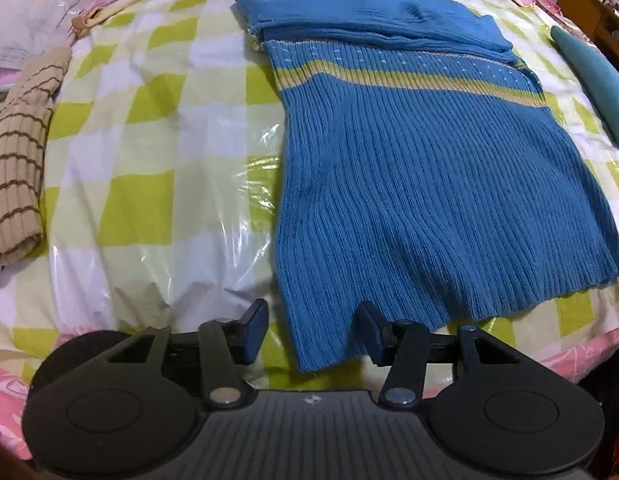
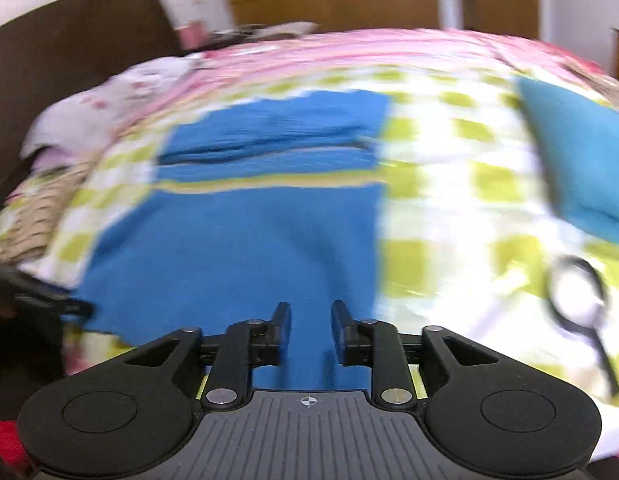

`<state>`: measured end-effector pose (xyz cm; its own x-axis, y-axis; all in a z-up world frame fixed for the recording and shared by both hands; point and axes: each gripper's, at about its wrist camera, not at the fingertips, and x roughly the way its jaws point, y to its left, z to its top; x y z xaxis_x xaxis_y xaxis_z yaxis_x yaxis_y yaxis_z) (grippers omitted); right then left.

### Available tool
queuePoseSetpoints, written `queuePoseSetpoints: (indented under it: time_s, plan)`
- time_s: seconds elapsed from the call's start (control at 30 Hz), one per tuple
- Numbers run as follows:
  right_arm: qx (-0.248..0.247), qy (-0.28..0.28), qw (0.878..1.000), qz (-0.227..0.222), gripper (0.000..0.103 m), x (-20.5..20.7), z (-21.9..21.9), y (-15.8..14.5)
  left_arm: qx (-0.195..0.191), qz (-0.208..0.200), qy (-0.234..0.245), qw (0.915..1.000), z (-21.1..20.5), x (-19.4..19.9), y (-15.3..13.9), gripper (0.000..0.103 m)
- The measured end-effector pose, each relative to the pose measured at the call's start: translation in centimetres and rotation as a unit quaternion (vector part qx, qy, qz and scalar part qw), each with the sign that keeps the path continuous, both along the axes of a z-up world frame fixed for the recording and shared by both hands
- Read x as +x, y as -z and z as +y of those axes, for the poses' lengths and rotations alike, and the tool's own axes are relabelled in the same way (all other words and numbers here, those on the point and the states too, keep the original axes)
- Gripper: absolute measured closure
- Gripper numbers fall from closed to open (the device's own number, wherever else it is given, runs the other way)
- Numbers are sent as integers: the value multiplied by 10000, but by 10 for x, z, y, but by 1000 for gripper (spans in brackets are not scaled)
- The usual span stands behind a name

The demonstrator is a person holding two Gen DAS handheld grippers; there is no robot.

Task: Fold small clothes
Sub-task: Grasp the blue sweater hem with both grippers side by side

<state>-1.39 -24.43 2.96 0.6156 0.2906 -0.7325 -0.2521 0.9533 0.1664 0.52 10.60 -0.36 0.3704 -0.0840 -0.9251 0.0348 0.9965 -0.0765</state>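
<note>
Blue ribbed sweater (image 1: 409, 168) centre-right of left view, flat on checked plastic-covered quilt (image 1: 157, 152), top folded over. Soft, light, stretchy; likely sags. Best grab: near hem corner. Left gripper (image 1: 313, 330) half open astride corner, not clamping. Right gripper (image 2: 311, 330) slightly open, empty
</note>
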Motion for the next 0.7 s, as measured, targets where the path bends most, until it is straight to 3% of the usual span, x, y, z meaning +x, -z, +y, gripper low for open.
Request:
queuePoseSetpoints:
  time_s: [0.13,0.33,0.57,0.7]
  plan:
    - [383,273,9985,269,69,9,-19,16,-84,17,-54,9999,-1,-7,-2,62]
    - [889,329,9931,698,69,20,-29,35,-146,-104,-300,9994,3,-3,-5,62]
    - [1365,469,9860,835,67,17,-43,40,-54,-64,-320,9995,-3,8,-1,58]
    - [1464,379,9848,852,67,19,-41,40,-81,-88,-289,9995,-2,7,-1,61]
